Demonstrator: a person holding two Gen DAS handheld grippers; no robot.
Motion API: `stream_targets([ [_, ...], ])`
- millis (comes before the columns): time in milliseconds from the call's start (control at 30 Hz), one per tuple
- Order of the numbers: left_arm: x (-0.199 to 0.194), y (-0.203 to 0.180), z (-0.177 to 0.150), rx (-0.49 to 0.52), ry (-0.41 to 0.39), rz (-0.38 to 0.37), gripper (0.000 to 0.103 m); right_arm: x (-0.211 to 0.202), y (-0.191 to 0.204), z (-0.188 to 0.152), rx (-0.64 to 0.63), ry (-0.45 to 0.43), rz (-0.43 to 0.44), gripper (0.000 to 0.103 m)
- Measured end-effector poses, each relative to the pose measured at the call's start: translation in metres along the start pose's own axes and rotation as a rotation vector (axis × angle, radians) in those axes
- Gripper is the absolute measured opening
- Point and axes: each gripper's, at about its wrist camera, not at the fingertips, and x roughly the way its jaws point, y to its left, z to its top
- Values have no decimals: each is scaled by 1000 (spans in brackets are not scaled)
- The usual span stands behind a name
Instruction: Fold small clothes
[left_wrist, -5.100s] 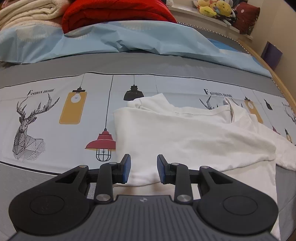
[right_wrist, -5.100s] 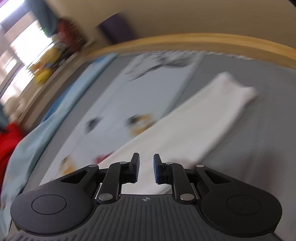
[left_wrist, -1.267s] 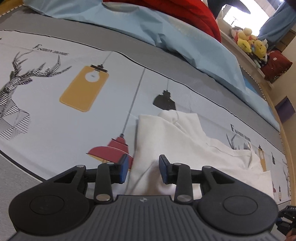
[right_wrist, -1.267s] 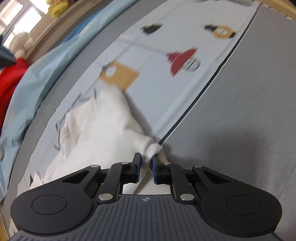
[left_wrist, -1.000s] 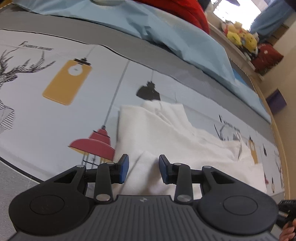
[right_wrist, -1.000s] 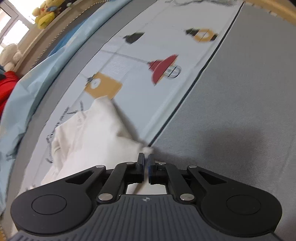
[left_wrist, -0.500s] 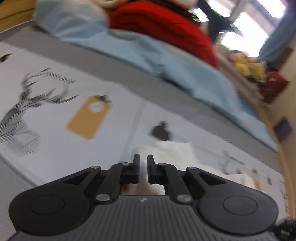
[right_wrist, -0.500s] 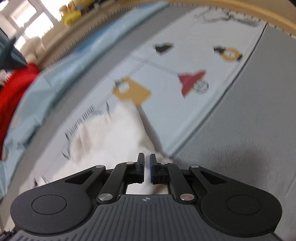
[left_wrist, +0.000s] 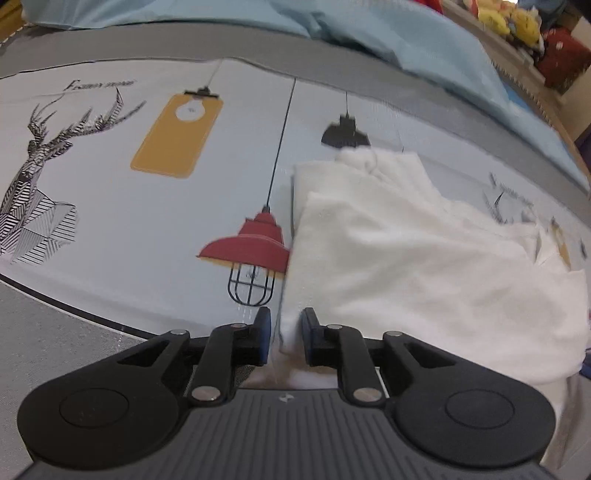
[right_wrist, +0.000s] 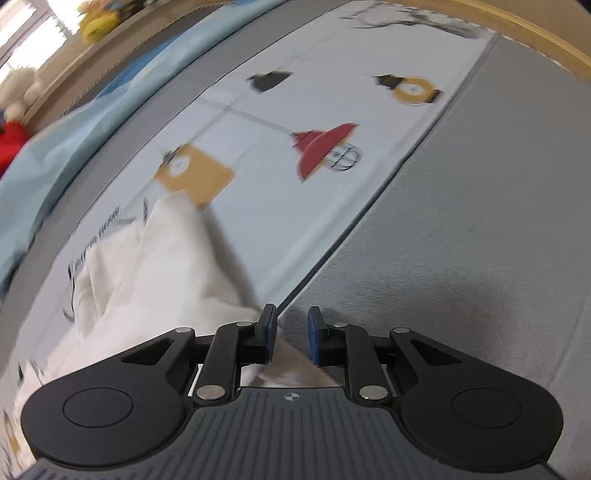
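Note:
A small white garment (left_wrist: 413, 251) lies folded over on the printed bed sheet (left_wrist: 155, 206). In the left wrist view its near left edge runs down between the fingers. My left gripper (left_wrist: 284, 332) is open, with that edge loose in the gap. In the right wrist view the garment (right_wrist: 162, 273) lies to the left, and a corner of it reaches under the fingers. My right gripper (right_wrist: 291, 332) is open, low over the sheet at the garment's right corner.
A light blue duvet (left_wrist: 388, 33) lies across the far side of the bed. Plush toys (left_wrist: 513, 18) sit on a shelf beyond. A wooden bed frame edge (right_wrist: 517, 22) curves along the right. Grey sheet (right_wrist: 480, 240) lies to the right of the garment.
Both grippers were shut on the garment half a second ago and have opened. The lifted cloth has come down flat on the bed, and both grippers sit lower.

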Motion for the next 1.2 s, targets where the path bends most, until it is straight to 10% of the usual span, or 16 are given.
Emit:
stream_targets([
  [100,-19,2,3,-2,-74,-68,18,-14,19,-2,-95,-77,100,19],
  [200,-13,2,-3,20,-53,-72,18,2,28,-5,-132,41,222,20],
  [367,-8,2,-14,64,15,7,32,9,10,-5,-114,94,146,4],
  [567,-107,-10,-22,114,-229,-80,34,-87,0,1,-148,-96,124,16],
  [867,-214,-16,-107,222,-326,-49,34,-223,-57,-39,-338,-223,245,39],
  [1033,-228,6,-182,255,-268,-96,34,-228,-110,-82,-379,-132,209,39],
  [1200,-177,48,-239,103,-37,-95,32,-198,-148,-110,-364,32,144,39],
])
